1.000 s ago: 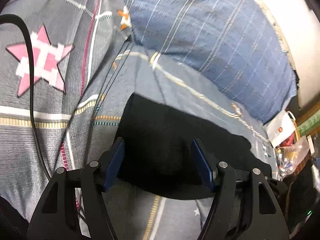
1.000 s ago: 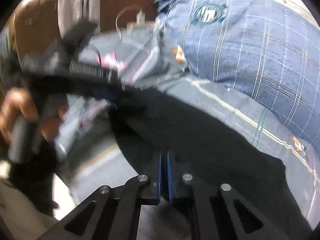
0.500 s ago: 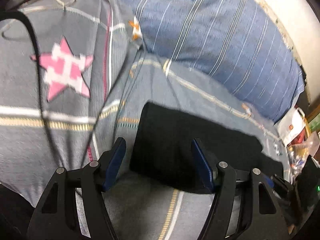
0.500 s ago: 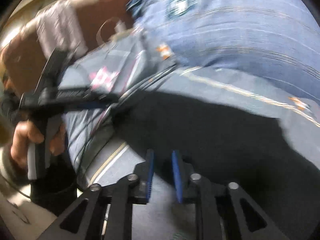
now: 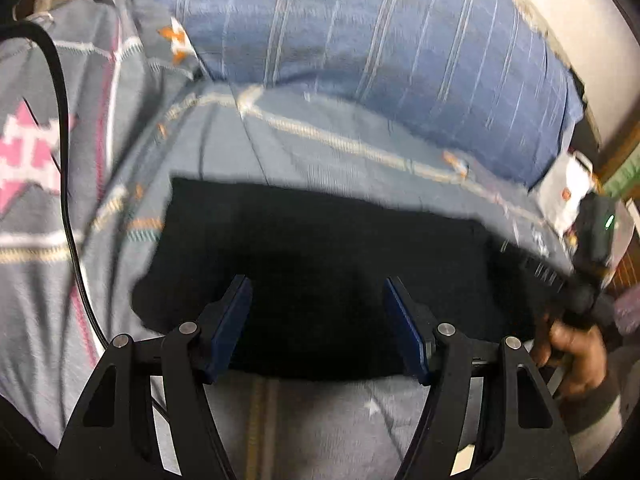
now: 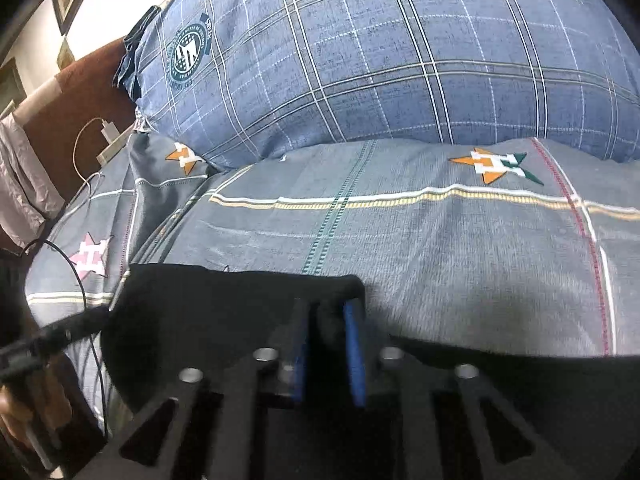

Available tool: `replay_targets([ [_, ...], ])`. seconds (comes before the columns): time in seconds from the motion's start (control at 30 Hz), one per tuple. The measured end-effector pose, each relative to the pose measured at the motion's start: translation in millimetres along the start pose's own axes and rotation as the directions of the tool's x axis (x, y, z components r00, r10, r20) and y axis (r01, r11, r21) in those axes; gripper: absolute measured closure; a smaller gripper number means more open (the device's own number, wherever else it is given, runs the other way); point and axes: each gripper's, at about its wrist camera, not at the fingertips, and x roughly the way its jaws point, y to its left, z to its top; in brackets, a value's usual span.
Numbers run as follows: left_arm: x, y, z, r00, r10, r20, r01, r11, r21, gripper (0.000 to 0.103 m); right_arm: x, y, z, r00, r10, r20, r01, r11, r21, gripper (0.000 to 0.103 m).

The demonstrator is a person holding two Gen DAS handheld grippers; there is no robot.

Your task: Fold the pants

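Two grippers work the black pants point(image 5: 320, 264) lying on the bed point(image 6: 440, 240): left gripper point(image 5: 316, 320) hovers with jaws wide, right gripper point(image 6: 328, 344) jaws are closing on the corner. Pinch both layers squarely, I'd say.

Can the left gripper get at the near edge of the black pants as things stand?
Probably yes. The left gripper hangs open right over the folded black pants, nothing lying between its fingers and the cloth. The right gripper, jaws closing, works the pants' other end, apart from it.
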Motion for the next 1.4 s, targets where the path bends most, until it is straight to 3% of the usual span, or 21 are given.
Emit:
replay_targets([
  [0.13, 12.6, -2.3, -17.1, 0.999, 0.047, 0.005, -0.047, 0.997, 0.062, 0.036, 11.3, -1.6, -4.6, 0.996, -0.094, 0.007, 0.094, 0.995, -0.043, 0.092],
  [0.2, 12.5, -6.3, -16.9, 0.997, 0.071, 0.005, -0.071, 0.994, 0.083, 0.036, 17.3, -7.0, -6.2, 0.996, -0.083, -0.012, 0.083, 0.997, 0.000, 0.092],
  [0.3, 10.7, -6.3, -14.1, 0.997, 0.079, 0.002, -0.078, 0.994, 0.072, 0.036, -1.4, -6.8, -0.8, 0.996, -0.082, 0.026, 0.081, 0.996, 0.036, 0.089],
  [0.4, 6.4, -7.3, -11.5, 0.997, 0.080, 0.007, -0.081, 0.995, 0.060, 0.036, -31.8, 7.8, -4.5, 0.994, -0.070, 0.083, 0.070, 0.998, 0.002, 0.087],
  [0.5, 0.7, -13.6, -10.3, 0.995, 0.092, 0.037, -0.094, 0.993, 0.073, 0.036, -45.7, 26.3, -19.2, 0.997, -0.028, 0.065, 0.031, 0.998, -0.047, 0.085],
  [0.7, -2.1, -19.2, -10.6, 0.991, 0.117, 0.067, -0.123, 0.988, 0.092, 0.036, -38.1, 39.0, -41.2, 0.999, -0.016, 0.031, 0.017, 0.998, -0.056, 0.083],
  [0.8, 2.7, -15.3, -13.8, 0.988, 0.136, 0.067, -0.142, 0.986, 0.089, 0.036, -30.3, 30.9, -42.5, 1.000, -0.004, 0.027, 0.004, 1.000, -0.022, 0.083],
  [0.87, 13.0, -9.6, -18.9, 0.989, 0.146, 0.029, -0.148, 0.986, 0.079, 0.036, -18.3, 21.9, -42.8, 0.999, -0.050, -0.005, 0.050, 0.999, -0.007, 0.083],
  [1.0, 12.5, -15.1, -23.4, 0.985, 0.166, 0.048, -0.171, 0.978, 0.117, 0.036, -17.7, 9.4, -43.9, 0.999, -0.029, -0.012, 0.030, 0.998, 0.051, 0.083],
  [1.23, 6.0, -41.7, -12.5, 0.995, 0.084, 0.049, -0.090, 0.988, 0.129, 0.036, -46.8, 3.3, -59.0, 0.998, -0.069, 0.011, 0.068, 0.997, 0.037, 0.079],
  [1.37, 17.8, -65.0, -11.4, 0.997, 0.064, 0.033, -0.069, 0.985, 0.161, 0.036, -52.5, -20.3, -73.7, 0.993, -0.118, -0.005, 0.118, 0.991, 0.068, 0.077],
  [1.4, 24.3, -72.3, -12.4, 0.998, 0.058, 0.022, -0.061, 0.983, 0.171, 0.036, -57.0, -26.7, -75.8, 0.995, -0.097, 0.010, 0.096, 0.992, 0.084, 0.077],
])
